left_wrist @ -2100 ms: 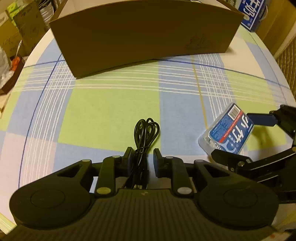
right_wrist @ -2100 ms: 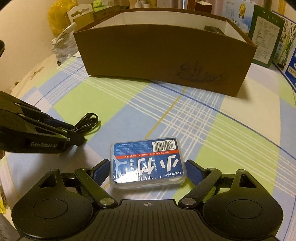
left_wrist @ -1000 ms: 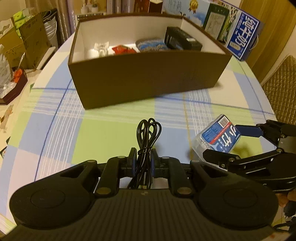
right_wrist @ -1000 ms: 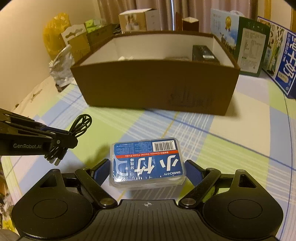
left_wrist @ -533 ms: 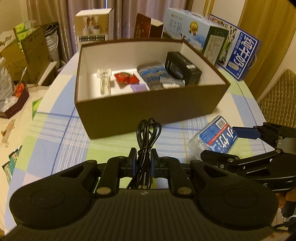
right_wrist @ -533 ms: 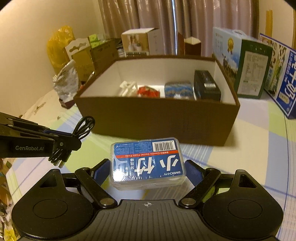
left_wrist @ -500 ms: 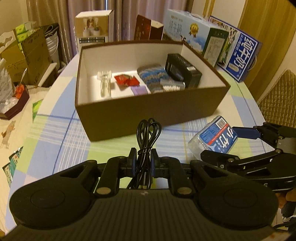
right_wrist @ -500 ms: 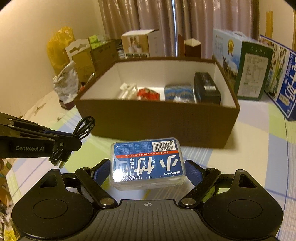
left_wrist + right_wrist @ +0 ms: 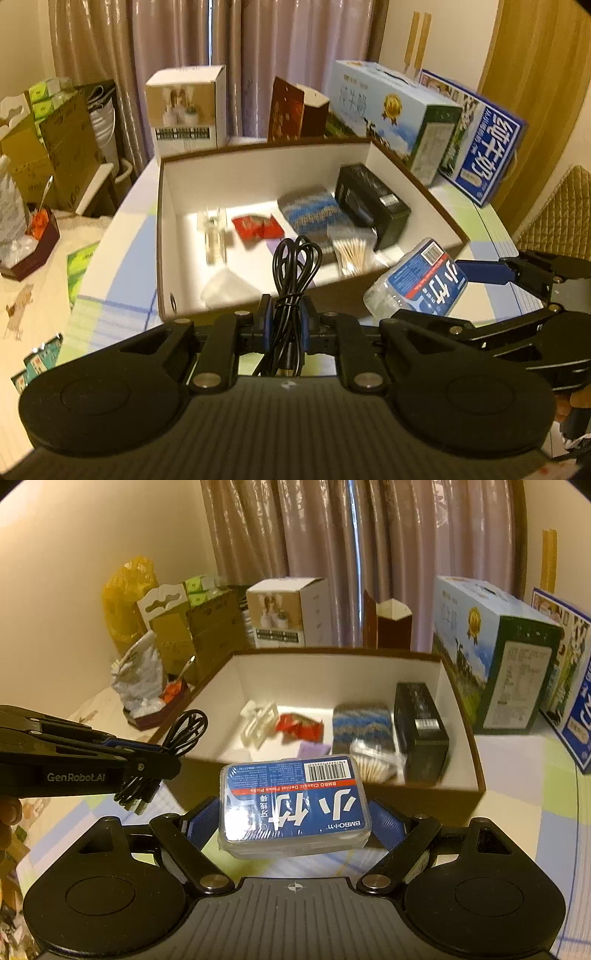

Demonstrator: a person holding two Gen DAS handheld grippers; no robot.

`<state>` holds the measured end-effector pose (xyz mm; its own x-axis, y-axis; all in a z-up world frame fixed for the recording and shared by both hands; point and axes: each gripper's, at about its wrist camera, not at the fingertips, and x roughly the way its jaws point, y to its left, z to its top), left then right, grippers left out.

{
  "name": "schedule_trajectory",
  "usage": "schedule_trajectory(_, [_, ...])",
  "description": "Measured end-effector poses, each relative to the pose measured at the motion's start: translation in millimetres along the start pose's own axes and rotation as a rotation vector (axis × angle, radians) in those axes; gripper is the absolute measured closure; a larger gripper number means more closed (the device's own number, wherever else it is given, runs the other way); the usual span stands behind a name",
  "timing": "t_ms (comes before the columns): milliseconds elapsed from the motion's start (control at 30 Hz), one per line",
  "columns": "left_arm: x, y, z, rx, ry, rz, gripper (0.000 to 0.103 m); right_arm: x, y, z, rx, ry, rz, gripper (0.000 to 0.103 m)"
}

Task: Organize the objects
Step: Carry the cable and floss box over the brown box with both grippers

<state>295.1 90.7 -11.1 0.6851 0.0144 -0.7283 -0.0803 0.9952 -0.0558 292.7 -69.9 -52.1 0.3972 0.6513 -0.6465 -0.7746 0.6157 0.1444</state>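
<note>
Black coiled cable (image 9: 291, 273) is pinched in the left gripper (image 9: 284, 314) above the brown box's (image 9: 162, 229) near wall; to its right, the right gripper (image 9: 293, 821) clamps the blue floss-pick pack (image 9: 293, 805), airborne.

The checked-cloth counter (image 9: 517, 760) carried a brown open box (image 9: 458, 716); printed cartons (image 9: 495, 653) stood just right of and behind that box.
</note>
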Motion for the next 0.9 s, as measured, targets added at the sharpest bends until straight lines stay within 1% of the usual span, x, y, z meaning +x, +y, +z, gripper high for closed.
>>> schedule_trajectory(200, [18.1,7.0,29.1,-0.010,-0.019,0.003,0.092,20.5,-11.8,28.7,0.015,-0.019,0.000,0.020])
schedule_trajectory(433, [48.3,13.0,51.4,-0.009,0.002,0.007,0.092,52.0,-24.2,50.4,0.043,-0.001,-0.006,0.020])
schedule_trajectory(767, [105.7,24.5,63.4,-0.041,0.097,0.003,0.092,95.4,-46.1,63.6,0.081,0.053,-0.029,0.020])
schedule_trajectory(900, [127.2,30.9,65.2,-0.075,0.138,-0.002,0.092,108.9,-54.0,65.7,0.090,0.074,-0.037,0.020])
